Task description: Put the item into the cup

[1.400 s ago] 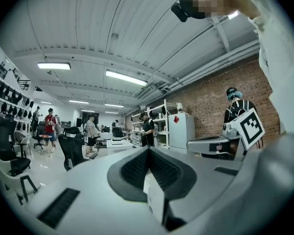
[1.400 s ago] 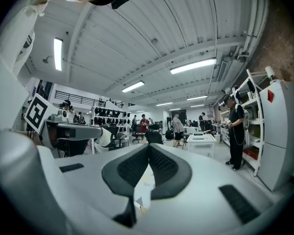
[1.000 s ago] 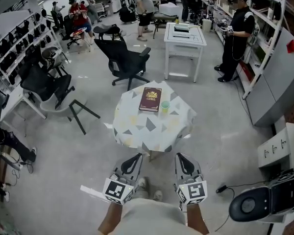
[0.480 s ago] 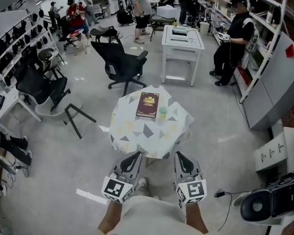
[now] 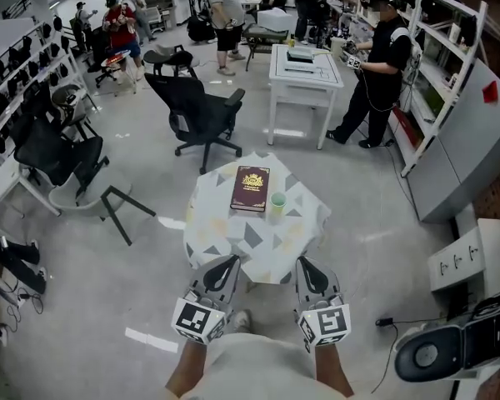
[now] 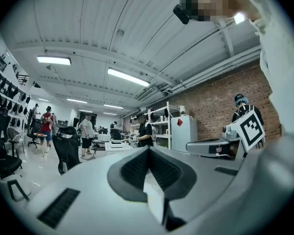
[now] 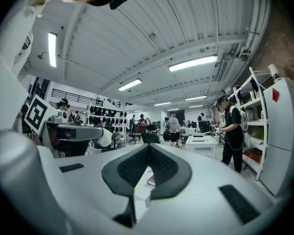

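1. Judging from the head view, no small item meant for the cup can be made out. On the round table (image 5: 233, 244) with its patterned cloth, only a dark red book (image 5: 250, 188) and a pale green cup (image 5: 277, 200) show, with the cup just beside the book's right edge.
2. The cup looks light and thin-walled, so it would probably tip or slide easily on the cloth. Anything going in should drop straight down through the open top. If the cup needs steadying, a gentle pinch on the side wall below the rim seems best.
3. The book is far too large for the cup, and is likely stiff and fairly heavy.
4. The left gripper (image 5: 233, 263) has its jaws closed tip to tip with nothing between them. The right gripper (image 5: 304, 264) is likewise closed and empty.
5. Both are held low by the person's body, their tips showing at the table's near edge. Cup and book lie ahead on the far half, well apart from both grippers, and the cup is more in line with the right gripper.
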A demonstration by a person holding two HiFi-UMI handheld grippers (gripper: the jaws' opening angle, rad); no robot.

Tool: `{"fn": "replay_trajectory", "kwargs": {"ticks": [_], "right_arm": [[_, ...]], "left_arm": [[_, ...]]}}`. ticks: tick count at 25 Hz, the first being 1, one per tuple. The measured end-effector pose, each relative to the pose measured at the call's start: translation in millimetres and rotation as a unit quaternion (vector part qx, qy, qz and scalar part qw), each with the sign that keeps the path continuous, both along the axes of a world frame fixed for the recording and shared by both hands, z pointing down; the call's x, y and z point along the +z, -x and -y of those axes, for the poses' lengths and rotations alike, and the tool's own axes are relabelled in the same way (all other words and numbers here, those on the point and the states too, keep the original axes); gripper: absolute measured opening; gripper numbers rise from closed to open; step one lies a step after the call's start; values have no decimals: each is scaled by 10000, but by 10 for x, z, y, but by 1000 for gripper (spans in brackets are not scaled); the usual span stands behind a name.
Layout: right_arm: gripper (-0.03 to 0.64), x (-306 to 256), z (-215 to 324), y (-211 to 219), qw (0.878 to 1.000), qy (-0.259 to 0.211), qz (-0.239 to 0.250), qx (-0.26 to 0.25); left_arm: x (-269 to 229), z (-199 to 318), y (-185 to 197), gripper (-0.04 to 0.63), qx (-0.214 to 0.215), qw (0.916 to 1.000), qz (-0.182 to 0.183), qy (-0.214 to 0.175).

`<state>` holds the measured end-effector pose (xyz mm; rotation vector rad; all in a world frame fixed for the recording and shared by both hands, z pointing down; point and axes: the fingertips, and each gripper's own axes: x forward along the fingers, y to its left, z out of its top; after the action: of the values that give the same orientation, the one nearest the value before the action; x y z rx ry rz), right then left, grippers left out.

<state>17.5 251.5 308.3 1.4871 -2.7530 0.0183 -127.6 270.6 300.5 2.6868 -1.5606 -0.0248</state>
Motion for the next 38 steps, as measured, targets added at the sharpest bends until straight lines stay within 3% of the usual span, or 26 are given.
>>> {"fn": "replay_trajectory", "kwargs": {"ticks": [20, 30, 38], "right_arm": [[8, 86, 541, 509, 9964, 262, -419, 695], [8, 203, 787, 531, 9941, 406, -527, 860], [8, 176, 1046, 570, 9956, 289, -481, 747]], "left_arm": [[143, 813, 638, 11, 614, 9978, -228, 133], [244, 1153, 625, 11, 793, 9959, -389, 217], [266, 1365, 667, 11, 626, 9973, -334, 196]]}}
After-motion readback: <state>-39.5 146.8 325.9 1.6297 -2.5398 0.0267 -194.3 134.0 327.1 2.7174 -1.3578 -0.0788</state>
